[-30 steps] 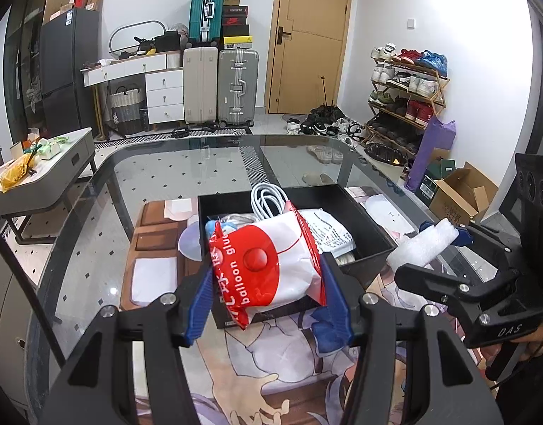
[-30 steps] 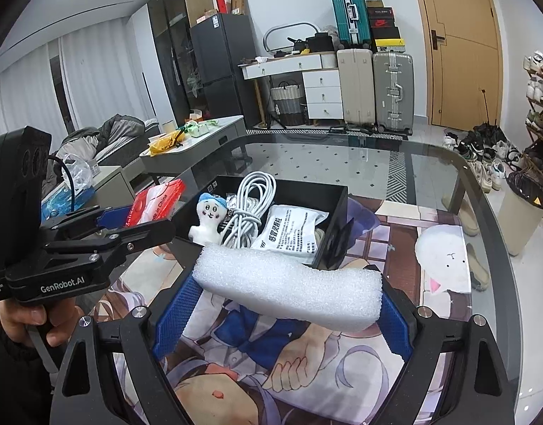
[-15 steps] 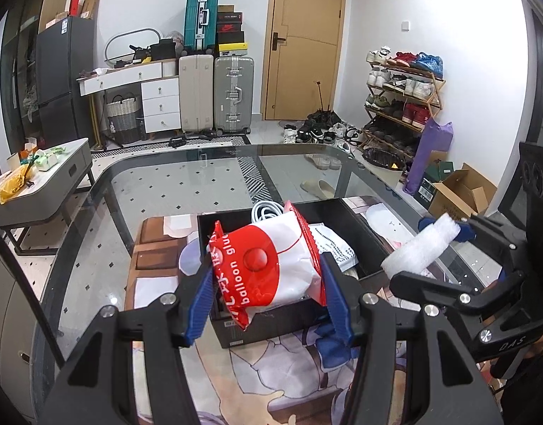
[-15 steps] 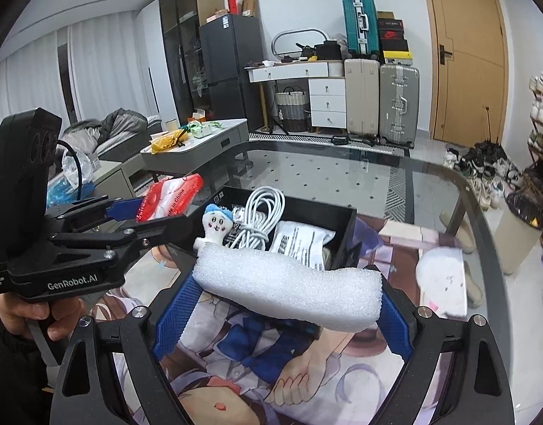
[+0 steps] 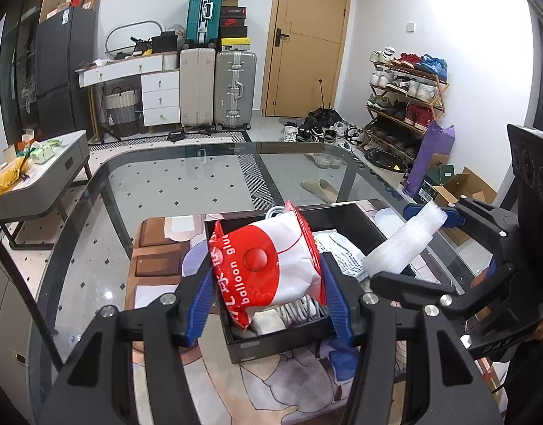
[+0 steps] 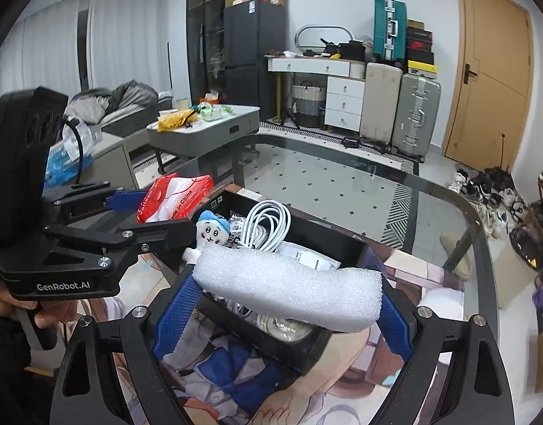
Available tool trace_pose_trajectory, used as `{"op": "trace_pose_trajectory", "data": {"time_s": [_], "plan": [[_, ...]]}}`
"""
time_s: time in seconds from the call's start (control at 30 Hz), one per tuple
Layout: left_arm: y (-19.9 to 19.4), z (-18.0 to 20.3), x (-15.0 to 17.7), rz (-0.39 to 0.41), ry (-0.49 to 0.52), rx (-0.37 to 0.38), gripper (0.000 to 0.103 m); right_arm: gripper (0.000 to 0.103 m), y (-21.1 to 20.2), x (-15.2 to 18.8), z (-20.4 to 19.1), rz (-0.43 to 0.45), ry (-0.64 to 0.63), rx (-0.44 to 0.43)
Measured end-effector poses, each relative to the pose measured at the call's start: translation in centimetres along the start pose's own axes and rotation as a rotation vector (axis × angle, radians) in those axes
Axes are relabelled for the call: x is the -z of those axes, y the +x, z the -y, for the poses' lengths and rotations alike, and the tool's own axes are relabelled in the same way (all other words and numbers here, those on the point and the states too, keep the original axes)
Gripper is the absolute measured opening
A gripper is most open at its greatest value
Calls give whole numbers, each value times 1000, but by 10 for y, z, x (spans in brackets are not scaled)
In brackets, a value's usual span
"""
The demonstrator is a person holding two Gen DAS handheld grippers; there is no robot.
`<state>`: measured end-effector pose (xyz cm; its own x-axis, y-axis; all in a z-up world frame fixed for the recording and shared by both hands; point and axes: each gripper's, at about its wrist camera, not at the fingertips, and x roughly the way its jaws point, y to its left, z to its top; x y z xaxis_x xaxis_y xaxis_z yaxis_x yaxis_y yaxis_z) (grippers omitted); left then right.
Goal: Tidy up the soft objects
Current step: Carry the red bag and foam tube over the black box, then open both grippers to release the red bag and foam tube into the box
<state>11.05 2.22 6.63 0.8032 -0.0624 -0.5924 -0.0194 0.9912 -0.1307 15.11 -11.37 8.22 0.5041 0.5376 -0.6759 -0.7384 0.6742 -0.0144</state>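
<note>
My left gripper [image 5: 268, 295] is shut on a red and white "balloon glue" bag [image 5: 268, 265] and holds it above the black box [image 5: 278, 341]. My right gripper [image 6: 285, 304] is shut on a white foam block [image 6: 289, 288] and holds it over the box's near side [image 6: 299, 347]. The foam block also shows in the left wrist view [image 5: 402, 244], and the bag in the right wrist view [image 6: 172, 200]. The box holds a small plush doll [image 6: 213, 232], a coiled white cable [image 6: 268, 225] and a white printed pouch [image 6: 307, 258].
The box stands on a printed mat [image 5: 236, 389] on a glass table [image 5: 186, 184]. A grey side table [image 6: 207, 131] with clutter stands off to the left. Suitcases [image 5: 218, 88], a door and a shoe rack [image 5: 402, 106] line the far walls.
Both grippers have risen and tilted with their loads. The box now sits lower in both views, closer under the bag and the foam block.
</note>
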Motion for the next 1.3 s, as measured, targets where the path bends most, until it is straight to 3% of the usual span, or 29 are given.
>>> {"op": "trace_pose_trajectory", "data": {"time_s": [0.63, 0.73, 0.97, 1.07, 1.3], "plan": [[25, -6, -7, -28, -7, 14, 56, 94, 67, -9, -1, -124, -40, -17], [28, -7, -9, -34, -6, 22, 56, 101, 67, -11, 1, -120, -60, 16], [31, -3, -10, -36, 8, 40, 57, 102, 49, -4, 11, -75, -60, 68], [36, -1, -8, -55, 16, 31, 59, 102, 39, 1, 15, -63, -43, 81], [31, -6, -8, -54, -21, 10, 80, 102, 18, 8, 26, -12, 18, 114]]}}
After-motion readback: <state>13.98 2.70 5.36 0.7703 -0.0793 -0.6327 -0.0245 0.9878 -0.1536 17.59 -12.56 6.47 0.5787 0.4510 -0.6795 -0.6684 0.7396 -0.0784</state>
